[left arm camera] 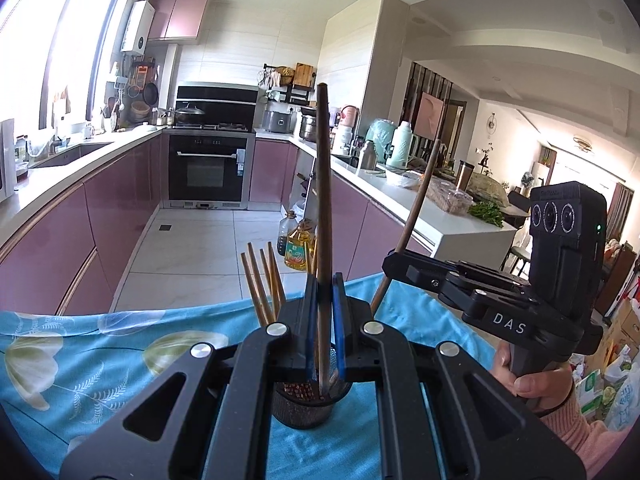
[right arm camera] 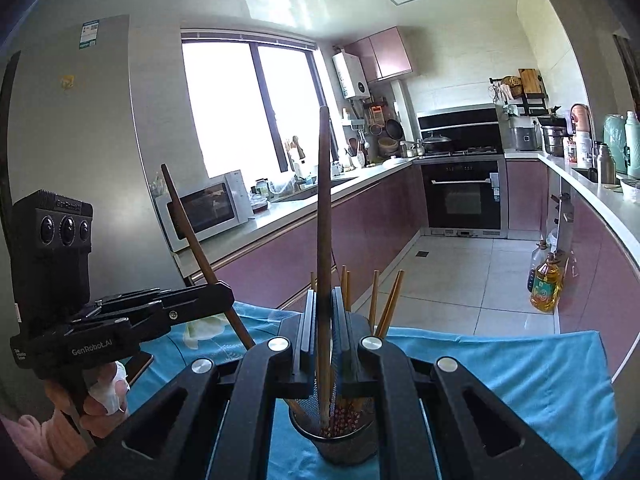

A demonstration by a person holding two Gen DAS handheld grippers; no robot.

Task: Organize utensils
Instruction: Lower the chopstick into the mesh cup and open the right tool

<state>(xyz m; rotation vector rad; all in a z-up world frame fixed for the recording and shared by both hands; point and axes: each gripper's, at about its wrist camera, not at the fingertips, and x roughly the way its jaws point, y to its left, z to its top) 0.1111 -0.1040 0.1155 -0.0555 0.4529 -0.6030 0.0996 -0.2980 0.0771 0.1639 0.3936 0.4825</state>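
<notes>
Holder point(left arm camera: 310, 408) base – hidden behind fingers point(left arm camera: 310, 320)

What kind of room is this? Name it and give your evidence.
A home kitchen, most likely: a built-in oven under a stovetop with a wok, a sink below the window, and a microwave on the counter.

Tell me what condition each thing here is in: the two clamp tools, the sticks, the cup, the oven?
Left gripper: shut on a dark chopstick.
Right gripper: shut on another dark chopstick.
Mesh holder: upright on the blue cloth, the dark chopsticks' lower ends inside it.
Light chopsticks: standing in the holder, leaning.
Oven: door closed.
Oil bottle: upright on the floor, capped.
</notes>
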